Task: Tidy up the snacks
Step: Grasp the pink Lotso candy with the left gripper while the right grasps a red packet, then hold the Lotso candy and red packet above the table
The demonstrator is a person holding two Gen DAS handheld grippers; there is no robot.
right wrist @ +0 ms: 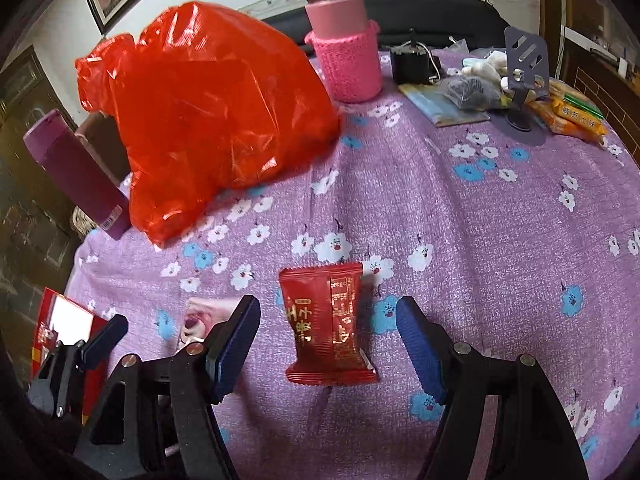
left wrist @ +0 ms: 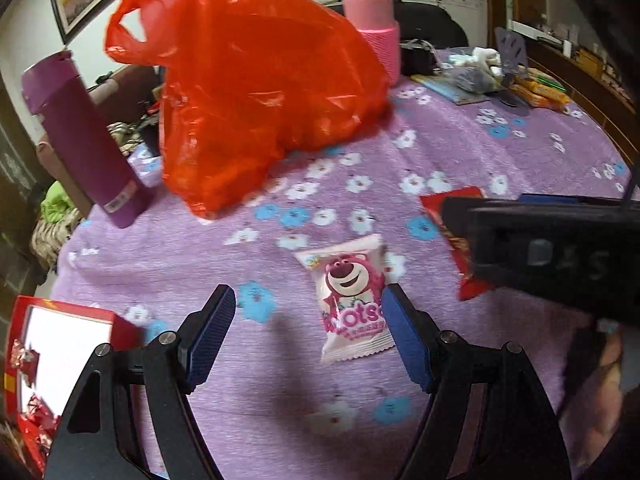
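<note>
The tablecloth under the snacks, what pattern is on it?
Purple tablecloth printed with small white and blue flowers, seen best from the right wrist camera.

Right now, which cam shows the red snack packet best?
Right wrist: the red snack packet lies whole, between the open right gripper. Left wrist shows only its ends, the rest hidden behind the right gripper's body.

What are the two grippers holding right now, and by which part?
Nothing. The left gripper and right gripper are open above the pink bear packet and red packet.
</note>
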